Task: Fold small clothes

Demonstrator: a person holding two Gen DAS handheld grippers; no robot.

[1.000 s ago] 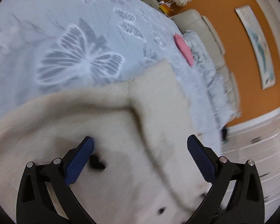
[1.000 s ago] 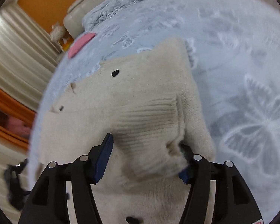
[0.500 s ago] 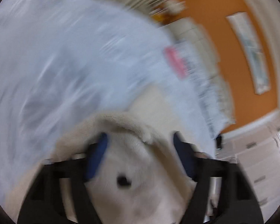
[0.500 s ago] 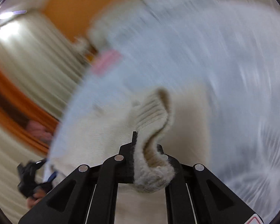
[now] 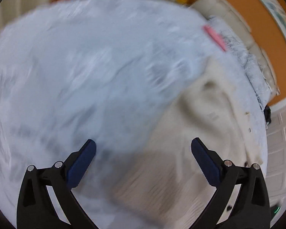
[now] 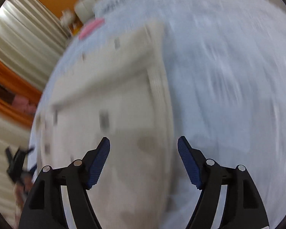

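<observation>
A cream knitted garment (image 5: 204, 133) with small dark buttons lies on the pale blue bedspread (image 5: 85, 66). In the left wrist view it fills the lower right, and my left gripper (image 5: 143, 160) is open and empty above its left edge. In the right wrist view the garment (image 6: 114, 105) lies folded, roughly rectangular, with a ribbed edge on its right side. My right gripper (image 6: 144, 158) is open and empty above its near end. Both views are motion-blurred.
A pink item (image 5: 214, 37) lies at the far edge of the bed; it also shows in the right wrist view (image 6: 91, 28). A beige sofa (image 5: 228, 19) and an orange wall stand beyond. Curtains (image 6: 24, 36) hang at the left.
Half a second ago my right gripper was shut on a fold of the garment; now it is open and the garment lies flat. Both grippers have lifted back.
</observation>
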